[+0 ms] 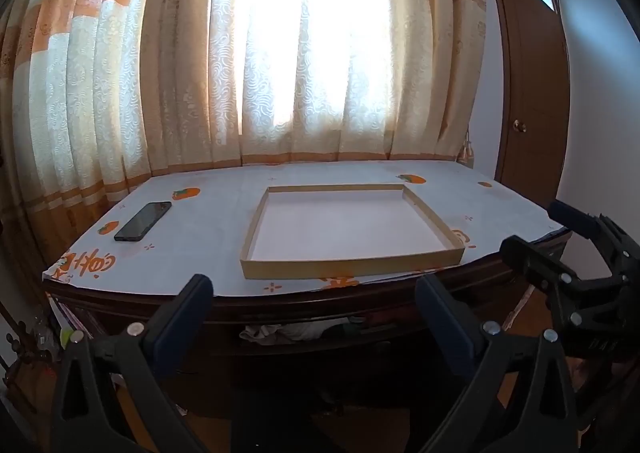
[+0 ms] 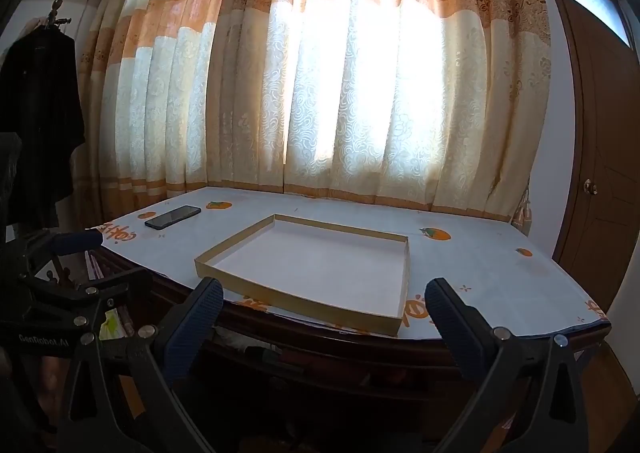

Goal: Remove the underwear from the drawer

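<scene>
A dark wooden desk has a drawer (image 1: 304,345) under its front edge, pulled out a little. Crumpled pale and dark underwear (image 1: 288,331) shows in the drawer gap. My left gripper (image 1: 312,293) is open and empty, in front of the desk edge above the drawer. My right gripper (image 2: 324,297) is open and empty, a little to the right; it also shows in the left wrist view (image 1: 532,237). In the right wrist view the drawer area (image 2: 320,369) is dark and its contents are unclear.
A shallow cardboard tray (image 1: 256,231) lies on the desk's white persimmon-print cover (image 1: 208,221). A black phone (image 1: 143,221) lies at the left. Orange and cream curtains hang behind. A brown door (image 1: 528,113) stands at the right. Dark clothes (image 2: 36,113) hang at the left.
</scene>
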The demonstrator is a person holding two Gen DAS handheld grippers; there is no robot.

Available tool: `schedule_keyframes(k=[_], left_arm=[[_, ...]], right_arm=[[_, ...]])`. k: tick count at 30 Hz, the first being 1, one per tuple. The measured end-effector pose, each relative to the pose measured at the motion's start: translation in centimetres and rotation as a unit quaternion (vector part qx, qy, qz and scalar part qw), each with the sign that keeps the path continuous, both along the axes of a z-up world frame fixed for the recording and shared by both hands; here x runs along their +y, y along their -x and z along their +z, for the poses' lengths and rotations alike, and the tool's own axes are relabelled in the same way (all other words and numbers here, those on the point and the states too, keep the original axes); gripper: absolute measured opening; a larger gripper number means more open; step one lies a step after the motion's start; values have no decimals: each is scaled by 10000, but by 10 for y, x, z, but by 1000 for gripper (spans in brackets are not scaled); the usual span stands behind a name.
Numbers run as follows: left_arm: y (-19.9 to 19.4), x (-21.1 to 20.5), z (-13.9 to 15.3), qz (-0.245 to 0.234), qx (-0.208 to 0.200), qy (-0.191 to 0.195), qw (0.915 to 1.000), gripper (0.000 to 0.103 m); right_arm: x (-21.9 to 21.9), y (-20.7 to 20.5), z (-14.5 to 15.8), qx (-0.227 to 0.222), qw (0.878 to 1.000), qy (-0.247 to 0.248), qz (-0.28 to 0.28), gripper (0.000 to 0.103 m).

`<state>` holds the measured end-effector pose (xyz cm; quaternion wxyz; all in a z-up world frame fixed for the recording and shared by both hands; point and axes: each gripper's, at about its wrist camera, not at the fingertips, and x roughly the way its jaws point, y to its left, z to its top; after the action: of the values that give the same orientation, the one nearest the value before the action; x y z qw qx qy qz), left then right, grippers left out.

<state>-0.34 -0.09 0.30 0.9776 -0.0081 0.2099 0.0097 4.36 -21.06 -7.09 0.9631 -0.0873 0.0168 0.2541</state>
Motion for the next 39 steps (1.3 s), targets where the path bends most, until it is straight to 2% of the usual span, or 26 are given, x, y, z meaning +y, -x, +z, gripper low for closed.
schedule_keyframes(k=[39], left_arm=[[-1,5,-2,33,8,-9,10000,103]], right_arm=[[-2,-5,-3,73,10000,39,-17,102]])
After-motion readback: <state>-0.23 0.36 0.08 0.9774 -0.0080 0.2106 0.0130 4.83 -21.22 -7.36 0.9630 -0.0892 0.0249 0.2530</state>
